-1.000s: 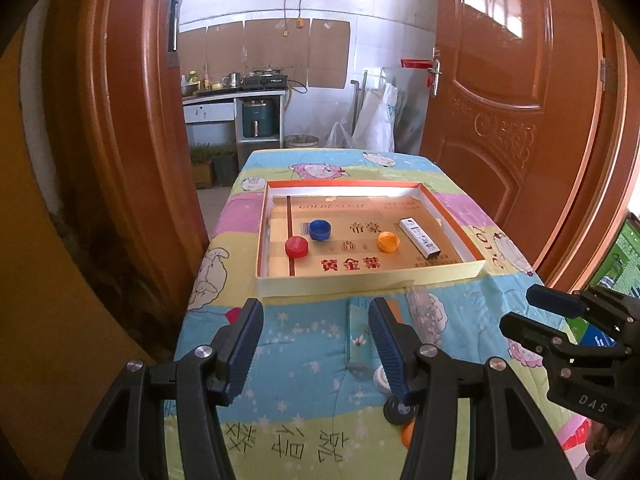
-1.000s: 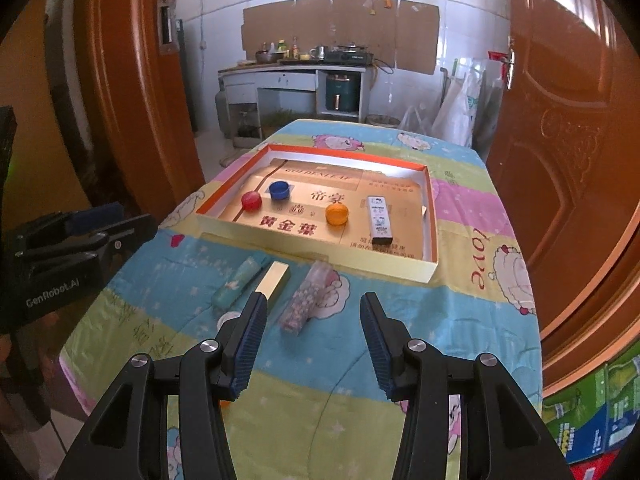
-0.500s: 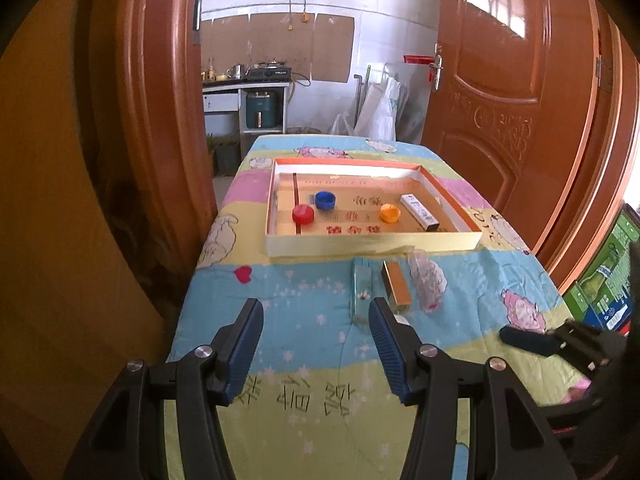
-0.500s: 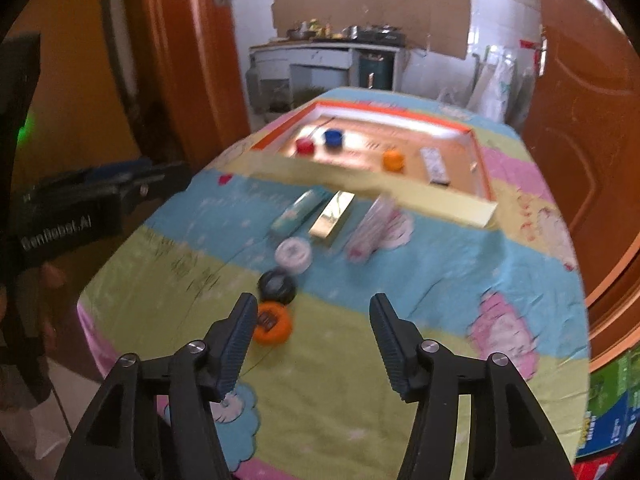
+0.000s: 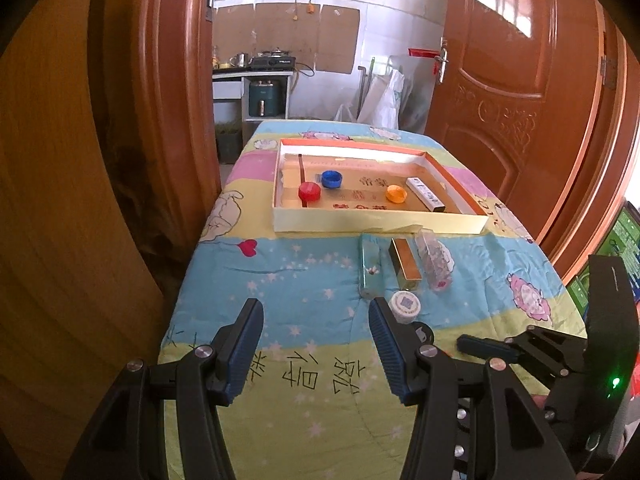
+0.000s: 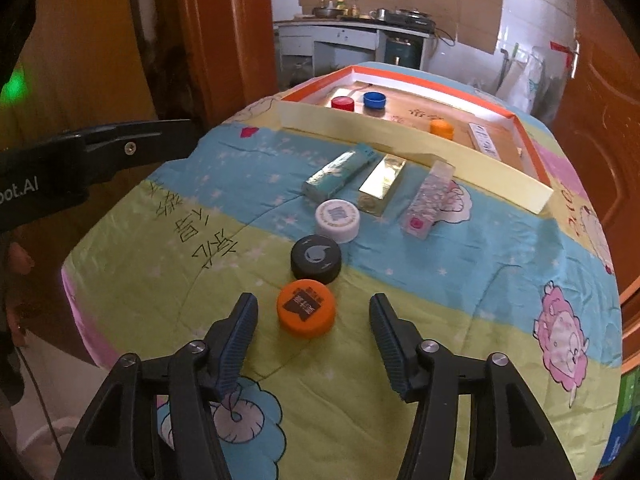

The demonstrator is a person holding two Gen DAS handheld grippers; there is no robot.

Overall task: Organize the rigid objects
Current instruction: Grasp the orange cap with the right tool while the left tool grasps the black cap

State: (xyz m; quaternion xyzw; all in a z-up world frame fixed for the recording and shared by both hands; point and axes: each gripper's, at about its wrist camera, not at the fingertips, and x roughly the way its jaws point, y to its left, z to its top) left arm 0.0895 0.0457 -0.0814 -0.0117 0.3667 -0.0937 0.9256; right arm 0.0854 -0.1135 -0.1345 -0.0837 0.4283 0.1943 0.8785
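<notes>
My right gripper [image 6: 312, 334] is open, its fingers either side of an orange cap [image 6: 306, 308] on the cloth. Beyond it lie a black cap [image 6: 316, 258] and a white cap [image 6: 337, 220]. A teal box [image 6: 341, 170], a gold box [image 6: 382, 184] and a clear patterned box [image 6: 428, 202] lie in front of the shallow tray [image 6: 400, 142]. The tray [image 5: 376, 222] holds a red cap [image 5: 309, 192], a blue cap [image 5: 331, 179], an orange cap [image 5: 396, 193] and a white box [image 5: 425, 199]. My left gripper [image 5: 316, 340] is open and empty, above the cloth at the near left.
The table is covered by a colourful quilt [image 5: 304, 280]. Wooden doors [image 5: 520, 100] stand on both sides. A kitchen counter [image 5: 252, 76] is behind the far end. The table's near edge [image 6: 100, 320] is close to my right gripper.
Both grippers have pulled back towards the near end of the table. My right gripper has dropped towards the row of caps and now straddles the orange one.
</notes>
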